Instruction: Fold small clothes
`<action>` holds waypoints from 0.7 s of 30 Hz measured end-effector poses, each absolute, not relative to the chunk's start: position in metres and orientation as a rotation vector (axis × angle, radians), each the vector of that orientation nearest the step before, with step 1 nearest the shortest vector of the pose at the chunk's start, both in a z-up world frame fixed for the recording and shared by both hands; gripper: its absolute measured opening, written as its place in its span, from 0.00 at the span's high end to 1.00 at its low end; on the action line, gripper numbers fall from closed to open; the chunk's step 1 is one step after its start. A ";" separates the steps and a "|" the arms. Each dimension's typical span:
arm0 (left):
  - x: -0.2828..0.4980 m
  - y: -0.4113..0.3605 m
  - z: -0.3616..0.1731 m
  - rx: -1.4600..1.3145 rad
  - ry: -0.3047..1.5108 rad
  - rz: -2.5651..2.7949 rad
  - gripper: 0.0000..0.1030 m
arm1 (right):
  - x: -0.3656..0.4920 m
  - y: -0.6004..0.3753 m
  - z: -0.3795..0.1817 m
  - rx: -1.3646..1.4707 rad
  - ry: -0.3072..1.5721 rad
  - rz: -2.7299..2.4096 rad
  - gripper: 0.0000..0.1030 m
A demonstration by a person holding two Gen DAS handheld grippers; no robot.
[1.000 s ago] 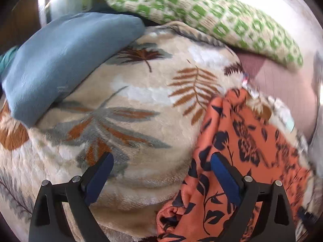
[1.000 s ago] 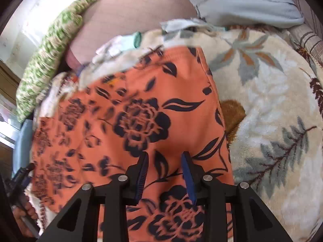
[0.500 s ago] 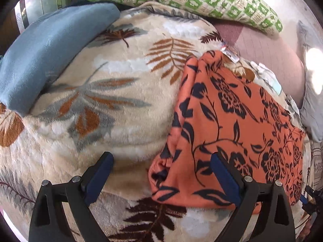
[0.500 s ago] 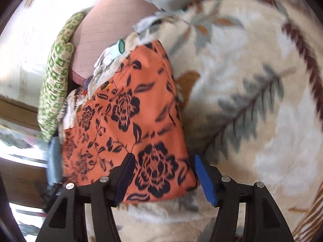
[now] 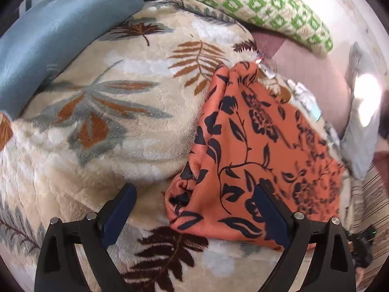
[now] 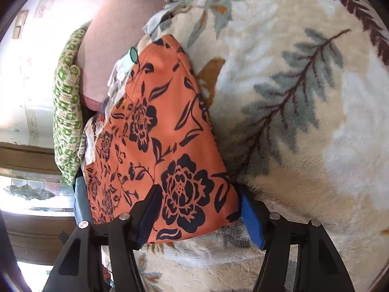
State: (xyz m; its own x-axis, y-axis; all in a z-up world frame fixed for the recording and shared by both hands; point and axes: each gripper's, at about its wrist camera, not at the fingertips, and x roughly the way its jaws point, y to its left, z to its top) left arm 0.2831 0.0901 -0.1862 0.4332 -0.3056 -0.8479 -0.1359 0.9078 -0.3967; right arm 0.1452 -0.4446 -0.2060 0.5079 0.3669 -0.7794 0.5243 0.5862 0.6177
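Right now the orange floral garment (image 5: 255,150) lies folded on the leaf-print blanket (image 5: 116,126), its far end close to the blanket's edge beside a pink sheet (image 5: 313,73). The left gripper (image 5: 194,209) hovers over the garment's near corner, fingers spread wide and pinching nothing (one finger is above the blanket, the other above the cloth). The right gripper (image 6: 201,216) straddles the garment's near end, its fingers (image 6: 251,220) parted with the cloth between them, not pressed. A green-patterned pillow (image 5: 243,2) and a blue cushion (image 5: 56,39) border the blanket.

home, bedrm | bed w/ plush leaf blanket (image 5: 136,126) | green-check pillow (image 5: 243,2)
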 end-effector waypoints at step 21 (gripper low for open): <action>0.281 0.086 -0.203 -0.690 1.173 -0.234 0.18 | 0.122 -0.425 -0.214 1.069 1.100 -0.016 0.35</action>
State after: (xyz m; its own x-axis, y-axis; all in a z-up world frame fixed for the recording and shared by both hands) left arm 0.2806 0.0856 -0.2031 0.3917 -0.5109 -0.7653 -0.1777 0.7740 -0.6077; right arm 0.1222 -0.4255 -0.2140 0.5043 0.4708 -0.7239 0.4921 0.5322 0.6889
